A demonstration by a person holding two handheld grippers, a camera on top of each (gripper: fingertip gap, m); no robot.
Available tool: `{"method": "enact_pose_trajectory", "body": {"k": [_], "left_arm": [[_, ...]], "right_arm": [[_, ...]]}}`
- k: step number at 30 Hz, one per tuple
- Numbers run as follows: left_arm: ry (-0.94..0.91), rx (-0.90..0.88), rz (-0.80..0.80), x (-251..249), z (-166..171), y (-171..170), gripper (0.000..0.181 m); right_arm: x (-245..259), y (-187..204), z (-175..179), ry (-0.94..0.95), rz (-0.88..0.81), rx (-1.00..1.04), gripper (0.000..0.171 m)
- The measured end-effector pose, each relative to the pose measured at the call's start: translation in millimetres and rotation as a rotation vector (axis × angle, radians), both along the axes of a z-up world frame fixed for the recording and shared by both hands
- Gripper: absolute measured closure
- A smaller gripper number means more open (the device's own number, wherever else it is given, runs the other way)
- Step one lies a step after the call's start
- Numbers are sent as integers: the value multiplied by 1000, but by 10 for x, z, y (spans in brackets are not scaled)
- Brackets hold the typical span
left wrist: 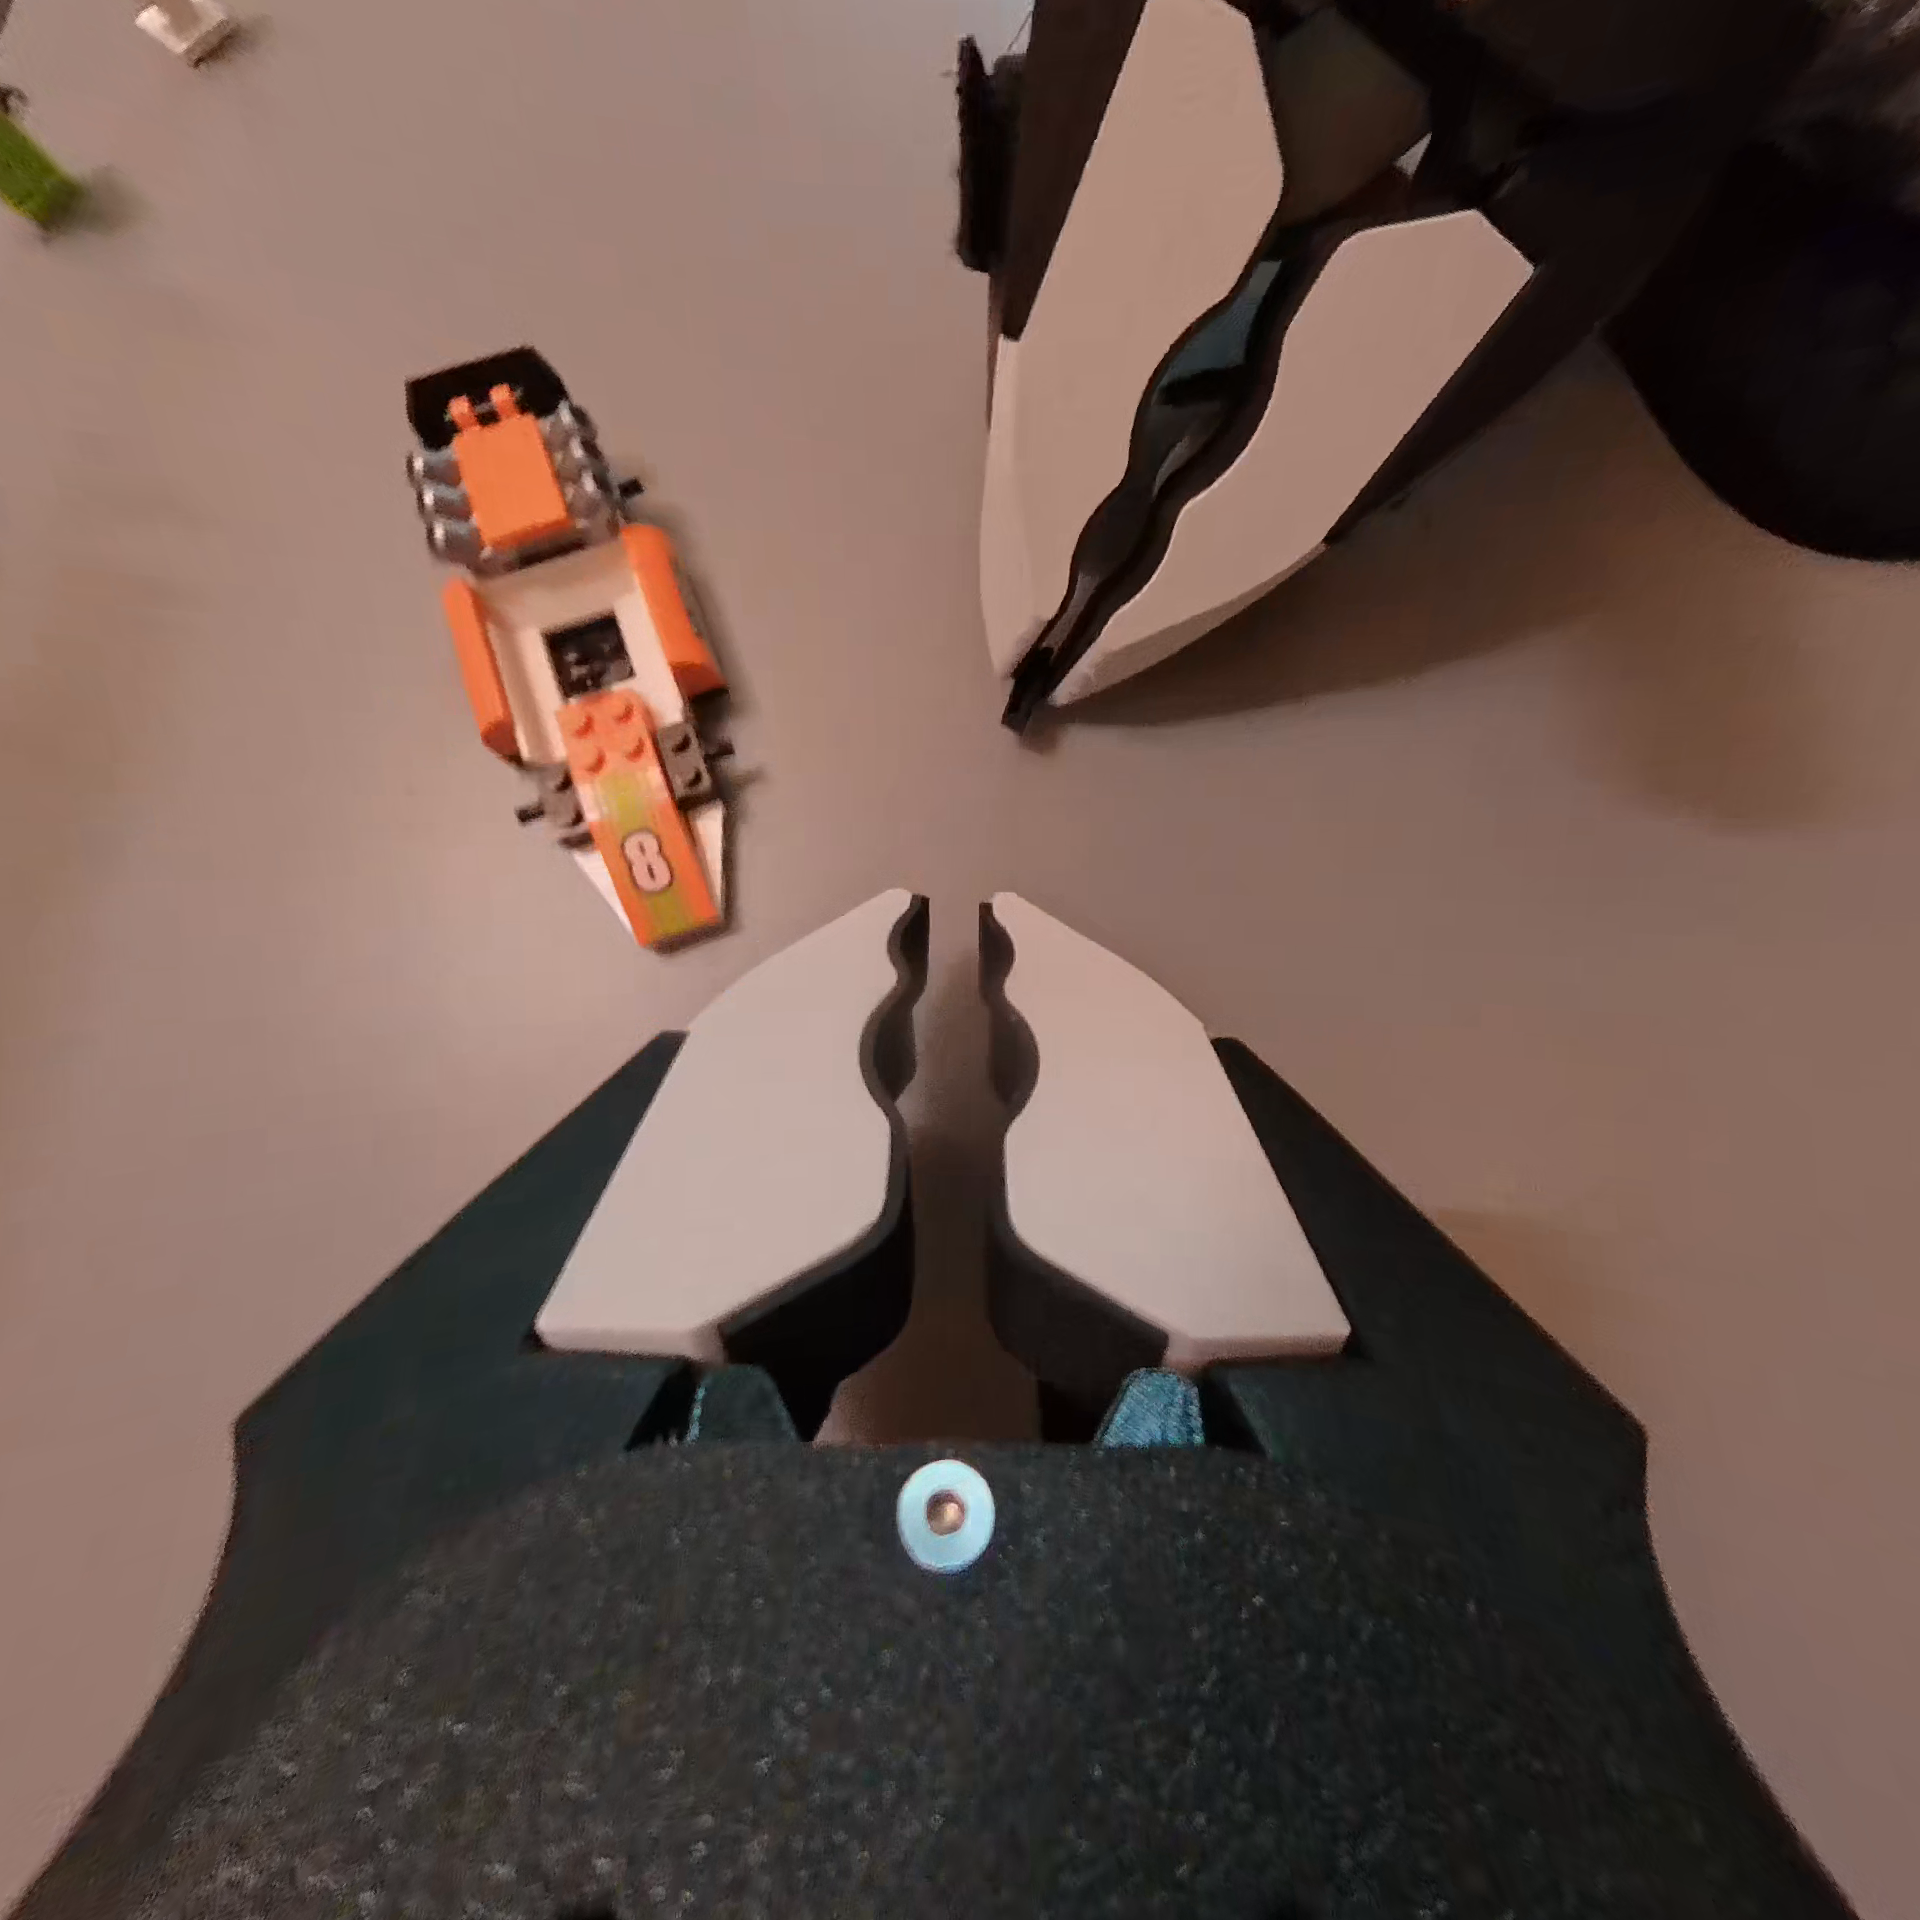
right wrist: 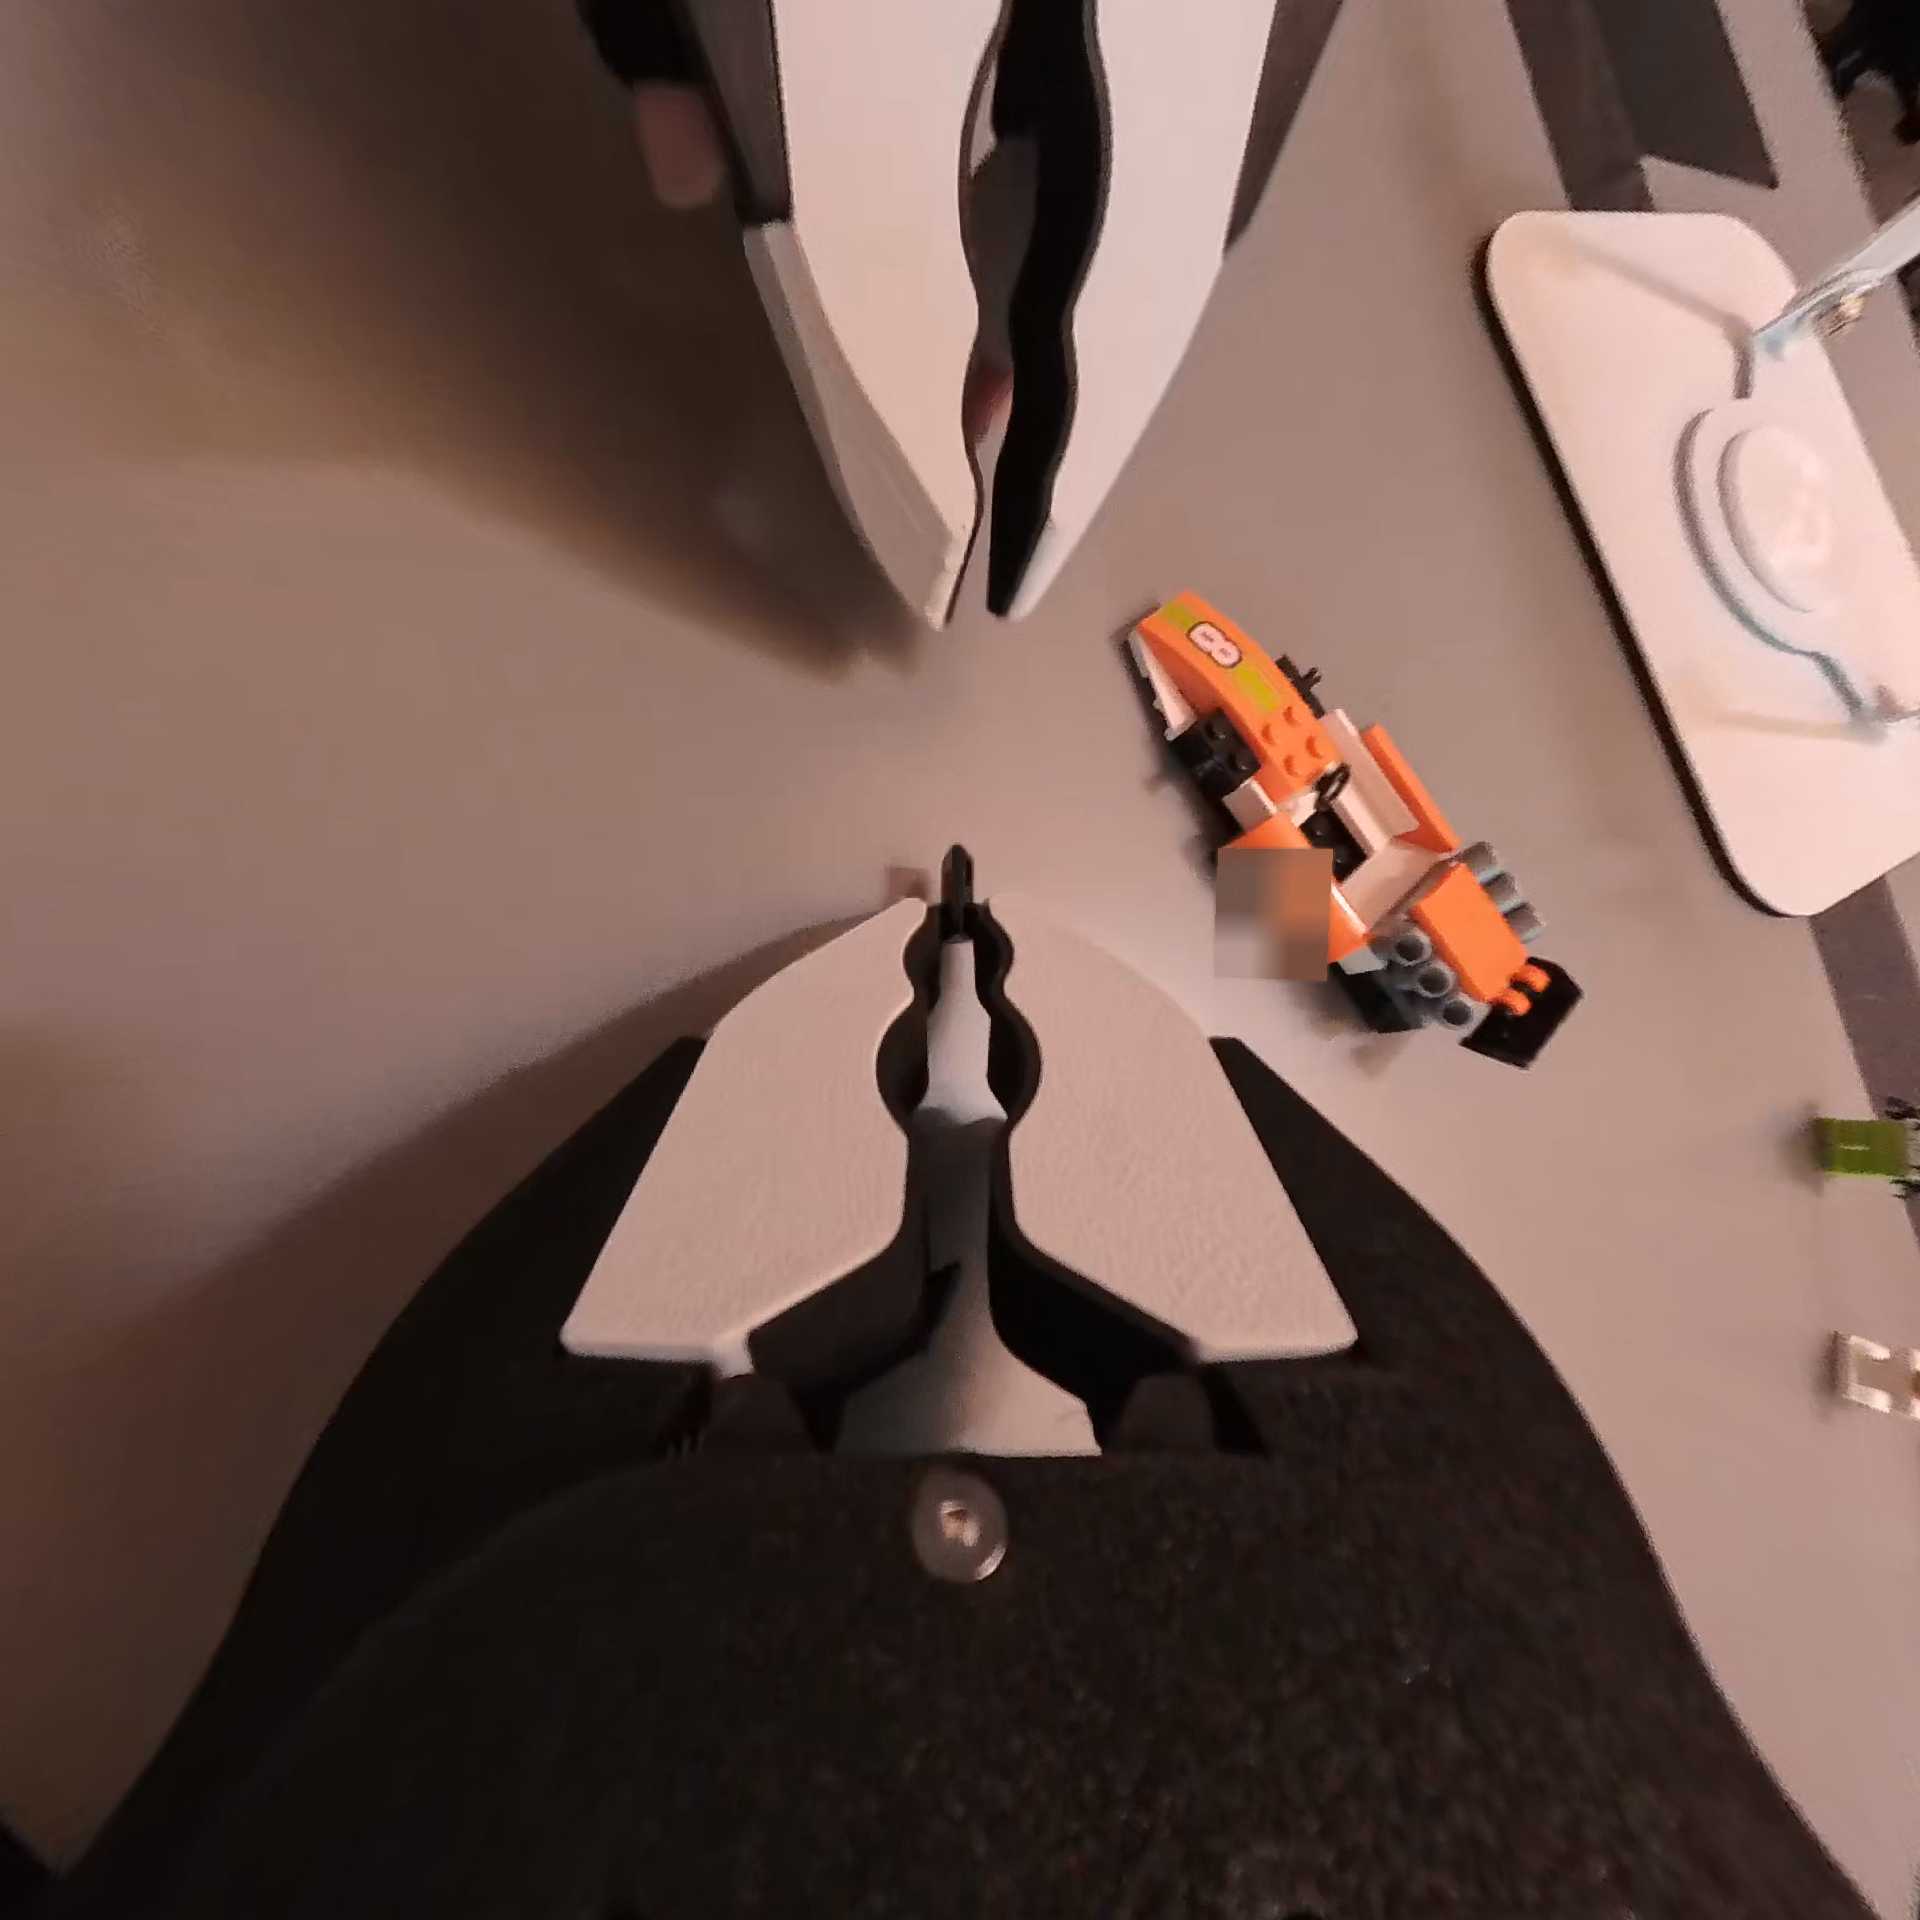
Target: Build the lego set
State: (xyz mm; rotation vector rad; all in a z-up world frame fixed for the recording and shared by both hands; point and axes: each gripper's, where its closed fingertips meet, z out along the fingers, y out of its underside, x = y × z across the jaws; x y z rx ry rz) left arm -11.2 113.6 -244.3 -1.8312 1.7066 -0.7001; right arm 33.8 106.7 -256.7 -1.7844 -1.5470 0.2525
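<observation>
Orange, white and black toy car (left wrist: pixel 582 665) lies wheelless on the table (left wrist: pixel 1351 935). Right gripper (right wrist: pixel 956 902) pinches a small black piece (right wrist: pixel 955 871), mostly hidden; left gripper (left wrist: pixel 954 914) stands slightly spread, empty.

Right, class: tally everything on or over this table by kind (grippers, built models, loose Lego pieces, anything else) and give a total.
Grippers: 2 (left gripper, right gripper)
Car: 1
Loose pieces: 3 (green piece, white piece, black piece held in the right gripper)
White base: 1
Total: 7
</observation>
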Motion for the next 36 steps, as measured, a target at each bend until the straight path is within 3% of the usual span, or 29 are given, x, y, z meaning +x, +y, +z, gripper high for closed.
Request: {"method": "enact_pose_trajectory", "body": {"k": [15, 23, 29, 36], "left_arm": [[-152, -26, 173, -326, 169, -205, 173], [-165, -10, 199, -401, 204, -189, 174], [-195, 55, 338, -603, 271, 15, 176], [-287, 77, 540, -1000, 410, 263, 177]], "right_arm": [[50, -79, 69, 29, 8, -69, 161], [153, 33, 22, -30, -72, -82, 168], [745, 348, -1, -73, -263, -89, 168], [783, 424, 100, 21, -323, -56, 159]]}}
